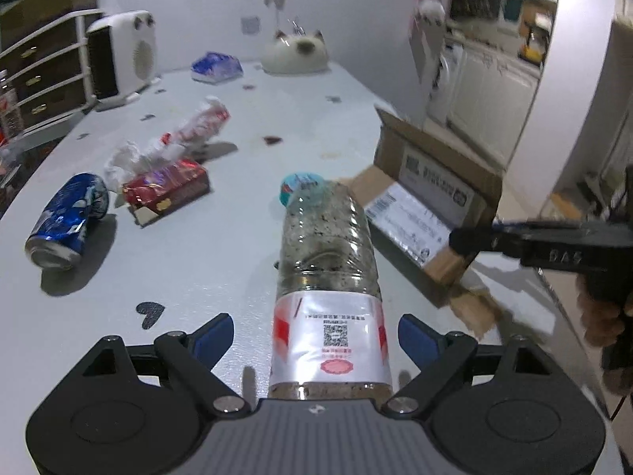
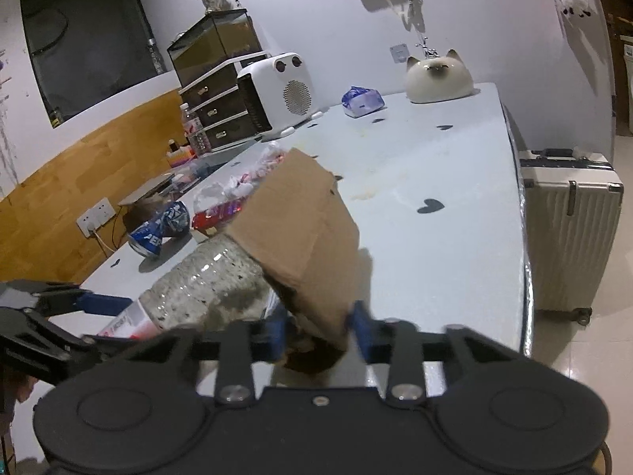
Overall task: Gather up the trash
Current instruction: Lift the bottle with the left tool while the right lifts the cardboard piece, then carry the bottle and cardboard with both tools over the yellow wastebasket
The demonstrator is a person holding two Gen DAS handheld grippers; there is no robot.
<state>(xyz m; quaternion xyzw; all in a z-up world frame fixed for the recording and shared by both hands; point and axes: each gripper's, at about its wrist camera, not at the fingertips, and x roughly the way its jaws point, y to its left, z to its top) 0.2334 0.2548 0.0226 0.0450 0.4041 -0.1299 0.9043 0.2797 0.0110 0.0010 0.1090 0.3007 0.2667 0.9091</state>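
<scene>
A clear plastic bottle (image 1: 328,277) with a white and red label lies between the fingers of my left gripper (image 1: 314,342), whose blue pads stand apart from it on both sides. My right gripper (image 2: 318,326) is shut on a flap of the cardboard box (image 2: 294,233) and holds it tilted; the bottle's end (image 2: 205,281) is at the box opening. The box also shows in the left wrist view (image 1: 431,194). A crushed blue can (image 1: 65,219), a red packet (image 1: 166,190) and crumpled plastic wrappers (image 1: 198,126) lie on the white table (image 1: 237,237).
A white heater (image 1: 120,57), a cat-shaped ornament (image 1: 294,53) and a blue plastic bag (image 1: 215,67) stand at the table's far end. A drawer unit (image 2: 217,103) is at the left. A white suitcase (image 2: 569,229) stands on the floor past the table's right edge.
</scene>
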